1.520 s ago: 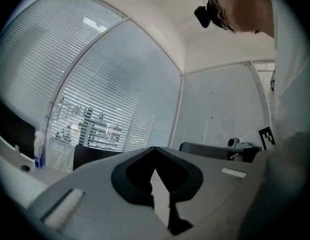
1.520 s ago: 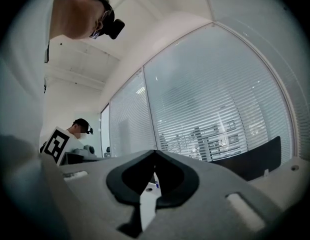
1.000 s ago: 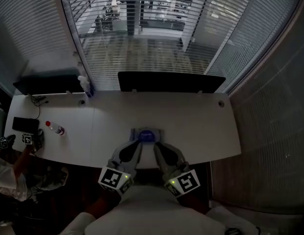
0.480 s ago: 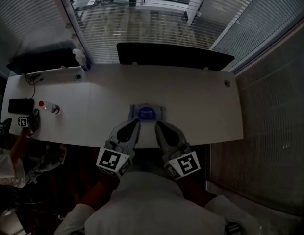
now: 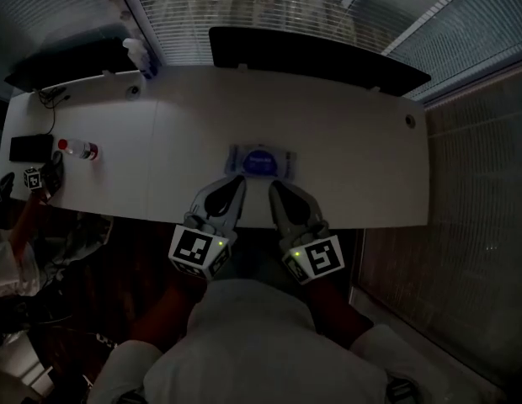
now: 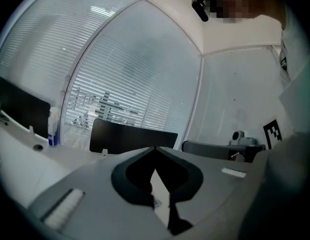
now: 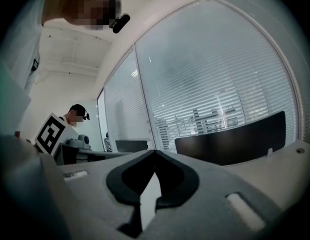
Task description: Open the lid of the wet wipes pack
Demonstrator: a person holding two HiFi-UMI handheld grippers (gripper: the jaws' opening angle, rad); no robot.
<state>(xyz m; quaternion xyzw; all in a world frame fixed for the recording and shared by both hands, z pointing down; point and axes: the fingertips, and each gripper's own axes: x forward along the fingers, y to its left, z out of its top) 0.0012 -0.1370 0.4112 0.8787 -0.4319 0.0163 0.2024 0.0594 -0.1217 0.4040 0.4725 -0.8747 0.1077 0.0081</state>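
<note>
Ahead of my left gripper point(image 5: 237, 181), across the white desk point(image 5: 354, 158), stands a dark screen point(image 5: 320, 57). Well off to its left sit a red-capped bottle point(image 5: 77, 149) and a black phone point(image 5: 29, 148).

No legible text or numbers, even on the wet wipes pack point(image 5: 261, 162) (print too small)
</note>
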